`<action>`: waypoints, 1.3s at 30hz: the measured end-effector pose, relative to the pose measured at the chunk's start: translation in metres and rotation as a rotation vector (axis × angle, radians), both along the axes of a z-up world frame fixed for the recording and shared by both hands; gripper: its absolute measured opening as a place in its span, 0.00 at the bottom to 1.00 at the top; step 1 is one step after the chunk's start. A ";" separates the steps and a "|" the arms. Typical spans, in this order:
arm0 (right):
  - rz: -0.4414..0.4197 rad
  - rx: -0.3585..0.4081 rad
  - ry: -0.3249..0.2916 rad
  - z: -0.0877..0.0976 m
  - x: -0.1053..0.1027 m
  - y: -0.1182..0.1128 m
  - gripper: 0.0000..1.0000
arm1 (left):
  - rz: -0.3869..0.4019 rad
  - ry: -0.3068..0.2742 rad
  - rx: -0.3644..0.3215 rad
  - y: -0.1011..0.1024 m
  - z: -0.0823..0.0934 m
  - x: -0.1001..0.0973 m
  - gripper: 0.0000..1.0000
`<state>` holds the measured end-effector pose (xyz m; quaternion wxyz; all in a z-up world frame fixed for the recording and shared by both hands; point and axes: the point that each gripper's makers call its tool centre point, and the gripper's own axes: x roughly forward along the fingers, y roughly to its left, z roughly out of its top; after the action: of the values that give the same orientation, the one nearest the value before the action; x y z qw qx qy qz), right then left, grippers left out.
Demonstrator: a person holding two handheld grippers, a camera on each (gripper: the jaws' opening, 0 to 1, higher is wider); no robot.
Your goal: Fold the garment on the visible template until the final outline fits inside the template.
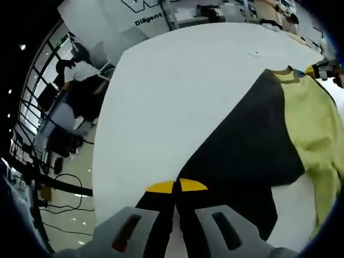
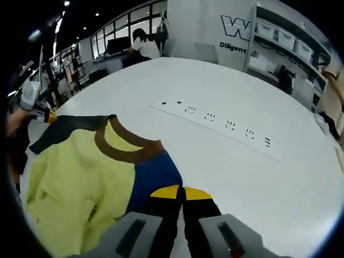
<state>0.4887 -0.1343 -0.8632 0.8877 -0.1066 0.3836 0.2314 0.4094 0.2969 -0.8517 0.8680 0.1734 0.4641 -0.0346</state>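
Note:
A garment lies on the white table, with a yellow-green body, a brown collar, a blue shoulder and a black sleeve. My left gripper has its yellow-tipped jaws pressed together on the end of the black sleeve. It also appears at the left edge of the right gripper view, left gripper, by the sleeve end. My right gripper is shut on the blue shoulder edge beside the collar. In the left gripper view, the right gripper sits by the collar.
A faint straight line with small black marks crosses the table beyond the garment. The table edge drops to a floor with cables. A person stands at desks behind. Shelves with bins line the wall.

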 end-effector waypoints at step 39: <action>-0.008 0.247 0.015 0.063 -0.083 0.029 0.99 | -0.100 -0.154 -0.411 -0.096 0.049 -0.061 0.93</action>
<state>0.4056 -0.1055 -0.8003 0.8920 0.0069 0.3594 0.2739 0.3484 0.2010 -0.8028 0.9151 0.0179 0.3704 -0.1581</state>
